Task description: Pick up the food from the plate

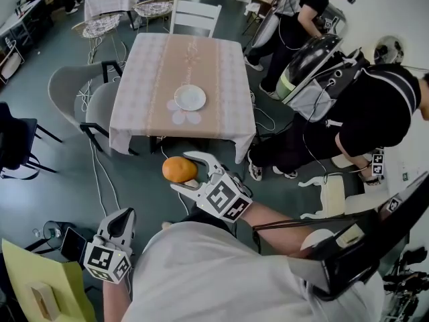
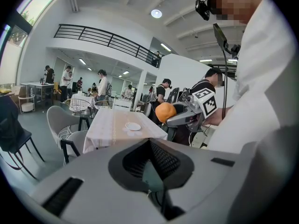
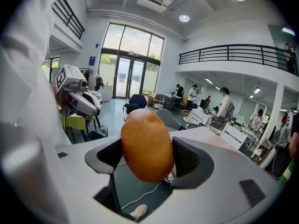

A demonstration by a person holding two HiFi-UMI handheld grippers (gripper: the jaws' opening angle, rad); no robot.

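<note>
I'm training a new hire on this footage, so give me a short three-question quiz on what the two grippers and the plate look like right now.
1. Multiple choice: what is the right gripper closed on? A) a cup B) a round orange food item C) nothing
2. True or false: food lies on the white plate on the table.
3. Fill in: the left gripper, held low beside the person, is ___ and empty.
Key: 1 B; 2 false, the plate is bare; 3 shut.
</note>
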